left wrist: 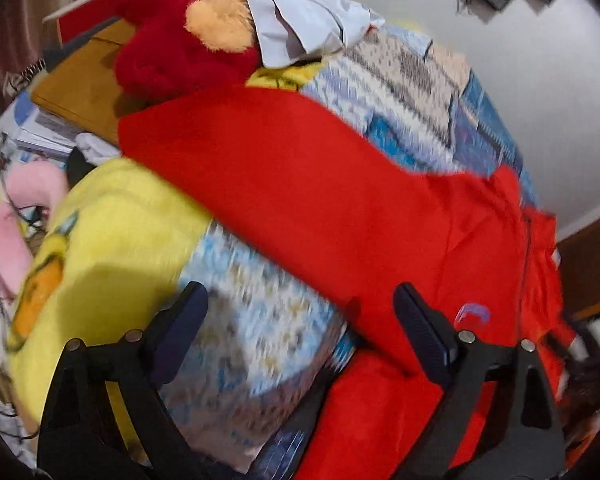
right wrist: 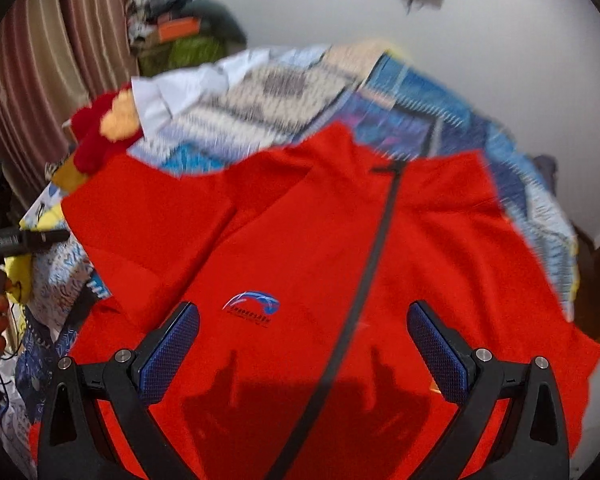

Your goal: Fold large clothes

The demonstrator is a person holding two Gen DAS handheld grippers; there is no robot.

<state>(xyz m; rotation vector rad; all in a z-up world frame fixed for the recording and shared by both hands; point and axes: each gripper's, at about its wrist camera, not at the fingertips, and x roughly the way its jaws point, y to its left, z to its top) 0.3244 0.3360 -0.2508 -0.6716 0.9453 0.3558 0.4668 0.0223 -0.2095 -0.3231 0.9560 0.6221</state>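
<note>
A red zip-up jacket (right wrist: 300,240) lies spread on a bed, front up, with a dark zipper (right wrist: 376,232) down its middle and a small blue logo (right wrist: 252,306) on the chest. One sleeve (left wrist: 268,160) stretches out to the far left in the left wrist view. My right gripper (right wrist: 303,320) is open above the jacket's chest, holding nothing. My left gripper (left wrist: 300,304) is open above the bedspread beside the sleeve, holding nothing. The left gripper also shows at the left edge of the right wrist view (right wrist: 24,240).
The bed has a blue patterned bedspread (left wrist: 400,80). A yellow blanket (left wrist: 112,216), a red plush toy (left wrist: 180,40), a white shirt (left wrist: 300,20) and a pink cushion (left wrist: 8,232) lie around the jacket. A striped curtain (right wrist: 40,80) and a white wall (right wrist: 500,60) stand behind.
</note>
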